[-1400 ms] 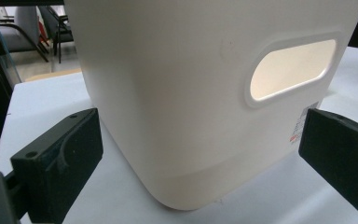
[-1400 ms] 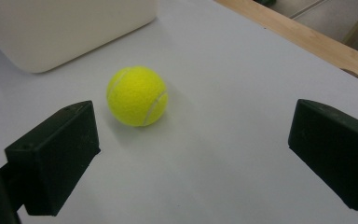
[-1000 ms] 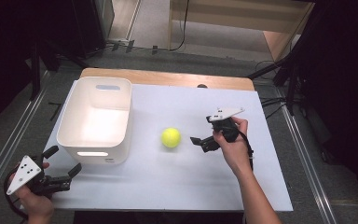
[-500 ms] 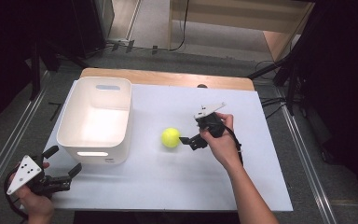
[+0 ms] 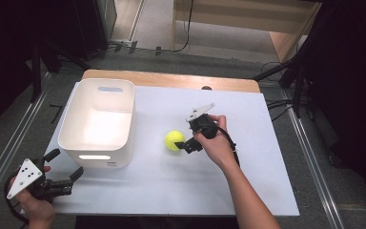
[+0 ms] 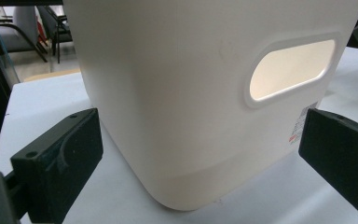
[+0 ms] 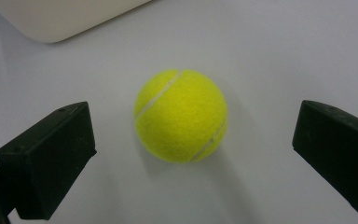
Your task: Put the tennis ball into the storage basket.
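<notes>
The right gripper (image 7: 193,154) has its jaws apart around the fuzzy yellow tennis ball (image 7: 181,115), mid-table. The left gripper (image 6: 200,158), also open at the table's near left corner, faces a smooth white plastic bin (image 6: 177,102) whose small label is unreadable.

The right gripper (image 5: 185,139) slides in toward the tennis ball (image 5: 174,140). Ball now sits just ahead, between its spread jaws, untouched.

Bare forearms, no sleeves, blk blocky fingers (image 7: 46,163), white triangular plates w/ dots, blk cables
</notes>
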Demonstrator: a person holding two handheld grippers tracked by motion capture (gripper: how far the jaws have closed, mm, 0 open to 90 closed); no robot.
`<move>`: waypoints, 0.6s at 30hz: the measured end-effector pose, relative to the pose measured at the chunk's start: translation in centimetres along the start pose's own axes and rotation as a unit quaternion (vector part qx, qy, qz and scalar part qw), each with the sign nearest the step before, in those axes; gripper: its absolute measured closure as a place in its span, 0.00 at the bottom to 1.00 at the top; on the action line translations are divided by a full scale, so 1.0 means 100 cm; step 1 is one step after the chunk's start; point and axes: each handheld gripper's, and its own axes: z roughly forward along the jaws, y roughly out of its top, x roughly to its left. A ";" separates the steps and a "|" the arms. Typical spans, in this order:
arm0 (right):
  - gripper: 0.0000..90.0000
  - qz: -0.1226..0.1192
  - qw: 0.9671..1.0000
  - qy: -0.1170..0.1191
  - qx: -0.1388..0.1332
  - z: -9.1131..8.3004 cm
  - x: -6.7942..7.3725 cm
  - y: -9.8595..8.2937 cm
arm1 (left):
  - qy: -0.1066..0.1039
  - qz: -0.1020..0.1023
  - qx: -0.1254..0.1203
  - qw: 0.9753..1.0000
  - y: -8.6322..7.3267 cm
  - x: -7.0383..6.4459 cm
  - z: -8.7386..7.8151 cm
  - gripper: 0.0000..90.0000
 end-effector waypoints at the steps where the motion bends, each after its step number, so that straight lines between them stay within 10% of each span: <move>1: 0.00 -0.002 1.000 0.006 0.007 0.004 0.000 0.002 | 0.000 0.000 0.000 1.000 0.000 0.000 0.000 0.00; 18: 0.00 -0.013 0.996 0.017 0.082 0.035 0.001 0.012 | -0.001 0.000 0.000 1.000 0.000 0.000 0.000 0.00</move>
